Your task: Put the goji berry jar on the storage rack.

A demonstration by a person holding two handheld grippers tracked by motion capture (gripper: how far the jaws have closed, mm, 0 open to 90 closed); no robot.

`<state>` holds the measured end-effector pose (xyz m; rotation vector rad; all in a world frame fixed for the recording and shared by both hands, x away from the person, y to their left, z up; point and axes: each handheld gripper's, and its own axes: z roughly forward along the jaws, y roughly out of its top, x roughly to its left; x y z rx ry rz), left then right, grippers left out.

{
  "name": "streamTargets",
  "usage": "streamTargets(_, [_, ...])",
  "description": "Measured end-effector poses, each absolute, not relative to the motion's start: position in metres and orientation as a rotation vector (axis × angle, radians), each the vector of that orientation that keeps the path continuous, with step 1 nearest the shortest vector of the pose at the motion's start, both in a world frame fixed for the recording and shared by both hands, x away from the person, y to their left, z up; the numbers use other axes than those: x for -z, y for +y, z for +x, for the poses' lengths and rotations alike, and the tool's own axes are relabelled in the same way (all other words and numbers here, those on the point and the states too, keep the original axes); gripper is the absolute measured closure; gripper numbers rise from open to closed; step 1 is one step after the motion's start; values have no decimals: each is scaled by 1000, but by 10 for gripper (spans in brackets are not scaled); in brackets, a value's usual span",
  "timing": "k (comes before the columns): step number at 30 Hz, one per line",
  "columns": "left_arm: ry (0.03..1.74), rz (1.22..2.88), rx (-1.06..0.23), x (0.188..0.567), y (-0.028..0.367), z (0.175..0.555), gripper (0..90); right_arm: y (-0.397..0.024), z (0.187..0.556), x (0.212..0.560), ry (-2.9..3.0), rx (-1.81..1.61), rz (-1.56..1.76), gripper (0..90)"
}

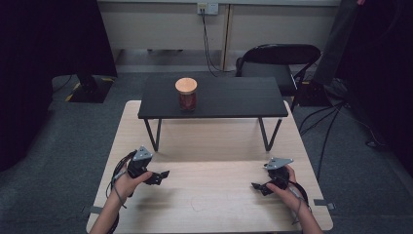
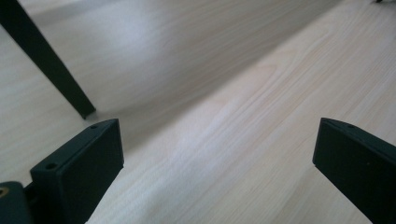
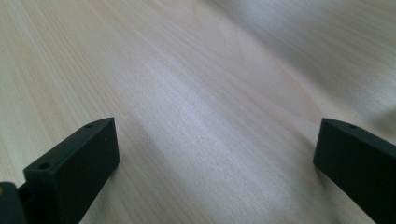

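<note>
light wood surface [image 1: 209, 195] lies bare at the near end. left hand-held gripper [image 1: 163, 174] and right hand-held gripper [image 1: 256, 186] rest low, jaws wide, holding nothing. no task step appears begun. cork-lidded jar [image 1: 186, 94] stands well apart on black raised shelf [image 1: 234, 97]; open room between.

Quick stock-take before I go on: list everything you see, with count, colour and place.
Jar: one, reddish contents, round wooden lid, on the black shelf, left of centre.
Black shelf: one, black, standing on legs at the table's far half.
Table: one, light wood, centre.
Folding chair: one, black, behind the table, right.
Wall socket: one, white, back wall, cable hanging down.
Left tool: one, black, jaws open, near left of table.
Right tool: one, black, jaws open, near right.
</note>
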<state>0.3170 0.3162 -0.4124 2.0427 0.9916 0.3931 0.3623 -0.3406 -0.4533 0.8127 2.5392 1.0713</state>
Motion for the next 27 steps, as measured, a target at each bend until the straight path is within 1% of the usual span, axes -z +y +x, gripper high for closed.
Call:
streamTargets(9, [1020, 2072, -426, 439, 319, 311, 11, -341, 362, 453, 2539, -1071, 813, 0])
streamTargets(27, [1016, 2144, -451, 458, 317, 307, 13, -341, 362, 453, 2539, -1071, 813, 0])
